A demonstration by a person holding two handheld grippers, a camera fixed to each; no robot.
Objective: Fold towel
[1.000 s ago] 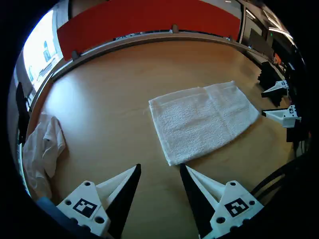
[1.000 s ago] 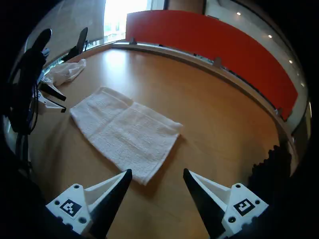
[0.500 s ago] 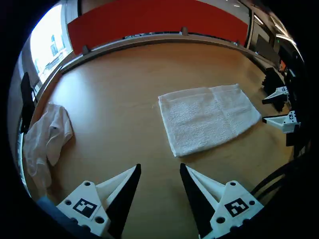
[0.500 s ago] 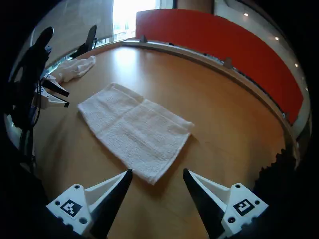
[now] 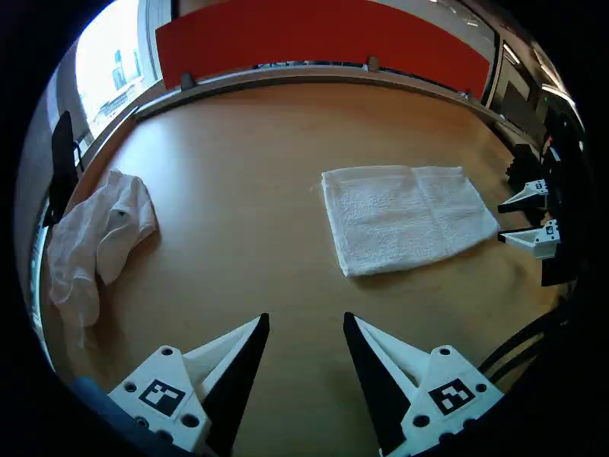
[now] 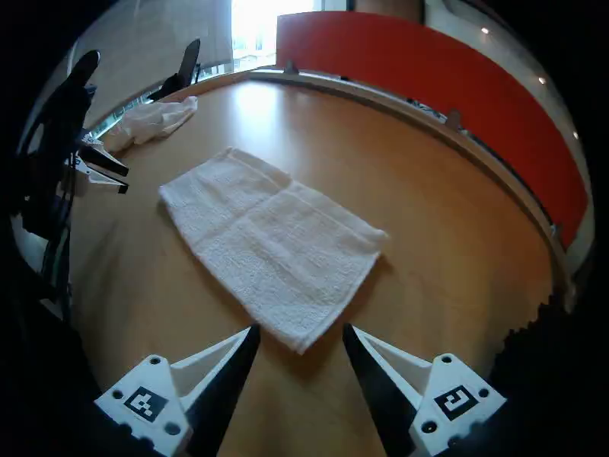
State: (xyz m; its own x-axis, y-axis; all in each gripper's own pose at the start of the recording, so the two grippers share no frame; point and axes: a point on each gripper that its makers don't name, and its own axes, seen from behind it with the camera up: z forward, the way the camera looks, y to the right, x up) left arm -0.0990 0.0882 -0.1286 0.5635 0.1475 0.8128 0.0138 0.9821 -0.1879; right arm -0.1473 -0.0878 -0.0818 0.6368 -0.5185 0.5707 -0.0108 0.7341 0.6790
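1. The towel (image 5: 407, 217) (image 6: 270, 244) lies flat on the wooden table (image 5: 251, 190) (image 6: 426, 228) as a white rectangle. A faint line crosses it. How many layers it has is hard to tell.
2. The left gripper (image 5: 304, 316) hangs over bare wood with its jaws apart and nothing between them. It is well short of the towel, which sits ahead and to the right in the left gripper view.
3. The right gripper (image 6: 301, 327) also has its jaws spread and grips nothing. In the right gripper view the towel's near corner points into the gap between the fingers. Whether it touches them cannot be told.
4. In each view the other gripper shows small at the edge, the right one (image 5: 502, 223) just beside the towel's far end and the left one (image 6: 122, 181) near its other end. Their bodies merge into dark shapes that are hard to make out.
5. A crumpled white cloth (image 5: 95, 228) (image 6: 156, 120) lies near the table's edge, well apart from the towel.
6. A red panel (image 5: 320, 34) (image 6: 457, 68) stands along the far edge, its ends cut off by the picture's rim.
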